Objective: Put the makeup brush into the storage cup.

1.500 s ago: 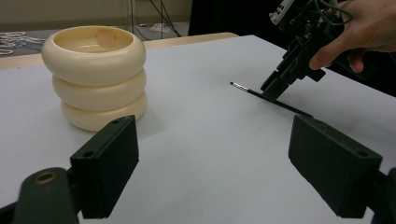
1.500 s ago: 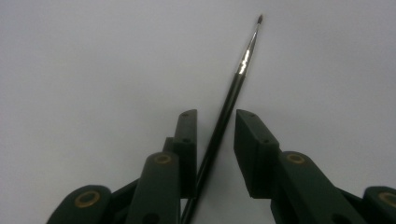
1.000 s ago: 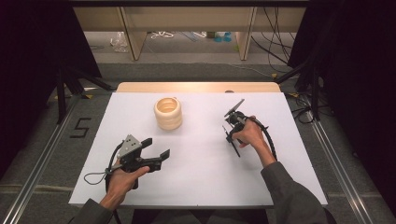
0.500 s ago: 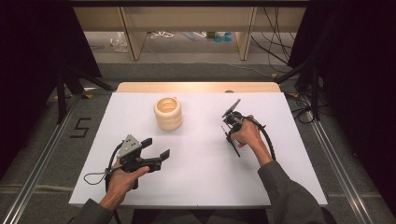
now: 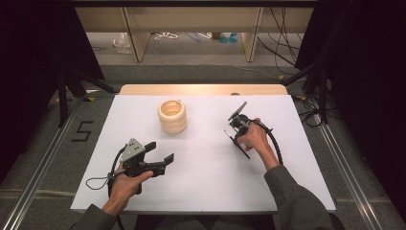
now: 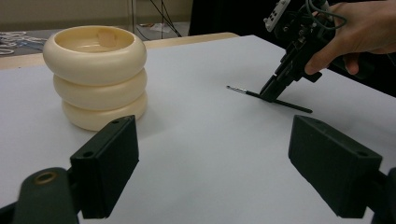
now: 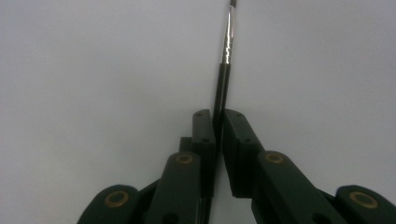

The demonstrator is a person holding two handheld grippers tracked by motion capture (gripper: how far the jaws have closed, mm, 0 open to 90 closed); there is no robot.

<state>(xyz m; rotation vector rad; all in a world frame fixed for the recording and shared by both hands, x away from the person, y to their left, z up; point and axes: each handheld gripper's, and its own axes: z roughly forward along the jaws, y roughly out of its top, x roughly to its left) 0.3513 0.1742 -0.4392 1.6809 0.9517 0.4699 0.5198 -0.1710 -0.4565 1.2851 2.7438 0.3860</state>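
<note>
Right gripper view looks straight down a thin black brush [image 7: 224, 70] pinched between the jaws of the right hand-held gripper [image 7: 218, 128], its metal collar and tip pointing away over the white surface [image 7: 93, 70]. From the left gripper view, the brush lies low, with its tip touching or just above the surface, well apart from the cream ribbed holder [image 6: 95, 74]. The left hand-held gripper [image 5: 160, 152] hovers released, jaws wide, holding nothing. By my judgement the pick-up is done; lifting the brush and carrying it to the holder, likely to drop it inside, remains.
</note>
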